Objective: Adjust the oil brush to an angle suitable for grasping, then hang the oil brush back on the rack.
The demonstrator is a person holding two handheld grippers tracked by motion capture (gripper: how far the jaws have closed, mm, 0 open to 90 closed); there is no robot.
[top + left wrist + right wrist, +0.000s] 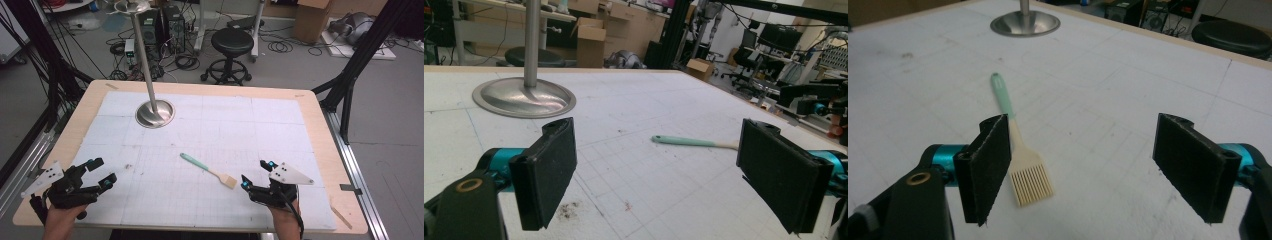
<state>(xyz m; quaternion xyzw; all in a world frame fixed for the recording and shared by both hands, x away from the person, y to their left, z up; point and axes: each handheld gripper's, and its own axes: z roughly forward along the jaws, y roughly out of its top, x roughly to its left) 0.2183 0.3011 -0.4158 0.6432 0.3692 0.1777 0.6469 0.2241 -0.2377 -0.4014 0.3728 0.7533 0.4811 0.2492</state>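
Lying brush (210, 171), bristles toward right claw (253, 175)

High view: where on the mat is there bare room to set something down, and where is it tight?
The mat is bare across its far right, right of the metal stand base and beyond the brush. Also bare: the near middle between the left tongs and right tongs, short of the brush. Tightest beside the brush head, close to the right tongs.

left gripper (102, 172) jaws apart | right gripper (254, 174) jaws apart
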